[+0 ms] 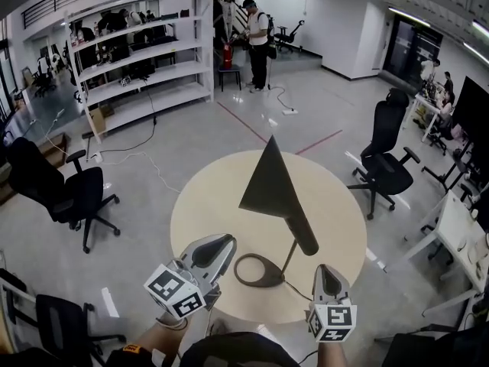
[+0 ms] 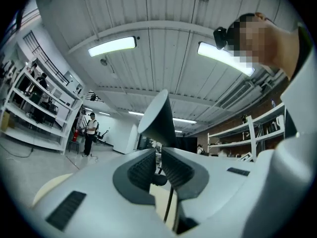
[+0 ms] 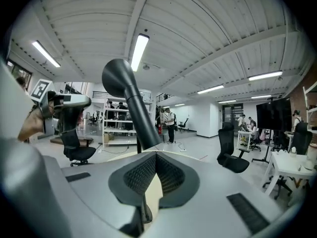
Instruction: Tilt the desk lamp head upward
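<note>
A black desk lamp stands on the round beige table [image 1: 206, 205]. Its cone head [image 1: 267, 180] points up and away, with a cylindrical neck [image 1: 302, 234] behind it, a thin stem [image 1: 289, 257] and a ring base [image 1: 258, 271]. My left gripper [image 1: 222, 245] is shut and empty, just left of the base. My right gripper [image 1: 325, 271] is also shut and empty, right of the stem and below the neck. The left gripper view shows the cone head [image 2: 159, 119] above the closed jaws. In the right gripper view the neck [image 3: 130, 102] rises over the closed jaws.
Black office chairs stand on the floor at left [image 1: 72, 193] and right [image 1: 386, 159]. White shelving [image 1: 145, 60] lines the back wall, and a person [image 1: 258, 40] stands far off. A white desk [image 1: 462, 232] is at the right. The table's near edge lies under my grippers.
</note>
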A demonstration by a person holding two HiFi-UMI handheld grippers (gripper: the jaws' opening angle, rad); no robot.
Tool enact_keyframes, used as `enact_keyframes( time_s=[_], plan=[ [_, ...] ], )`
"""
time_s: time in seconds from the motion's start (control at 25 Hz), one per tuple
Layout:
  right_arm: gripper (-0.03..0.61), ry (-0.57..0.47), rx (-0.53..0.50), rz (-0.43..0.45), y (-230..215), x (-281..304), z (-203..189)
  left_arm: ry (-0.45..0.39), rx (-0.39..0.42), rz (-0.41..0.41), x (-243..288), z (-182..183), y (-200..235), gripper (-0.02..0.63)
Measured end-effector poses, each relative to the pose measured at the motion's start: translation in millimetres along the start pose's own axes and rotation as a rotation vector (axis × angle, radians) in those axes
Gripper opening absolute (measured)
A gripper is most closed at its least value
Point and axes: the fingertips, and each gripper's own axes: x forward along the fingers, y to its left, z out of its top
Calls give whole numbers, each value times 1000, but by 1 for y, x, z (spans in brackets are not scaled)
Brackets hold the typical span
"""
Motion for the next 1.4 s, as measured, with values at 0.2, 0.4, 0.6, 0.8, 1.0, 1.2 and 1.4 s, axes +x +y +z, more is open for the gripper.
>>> enact_keyframes(
  time_s=[0.2,0.4,0.6,0.8,1.0,1.2,1.4],
  plan=[
    [14,8,22,90,32,-14,-31,111,77,141,-21,-75,-22,55],
    [14,32,60,195,48,-24,-70,226,168,231,-33,-141,-51,48],
    [14,8,86,217,47,-28,-83,294,200,268,-37,-170,-67,48],
    [14,10,92,260,44,-43,-92,354,194,292,-36,-190,-86,48],
    [14,-20,83,252,53,-67,-82,340,215,278,-47,-183,-107,48],
    [14,-27,76,233,80,-104,-92,326,234,250,-90,-183,-135,48],
    [14,-14,80,183,133,-153,-108,319,227,240,-167,-177,-148,48]
  ],
)
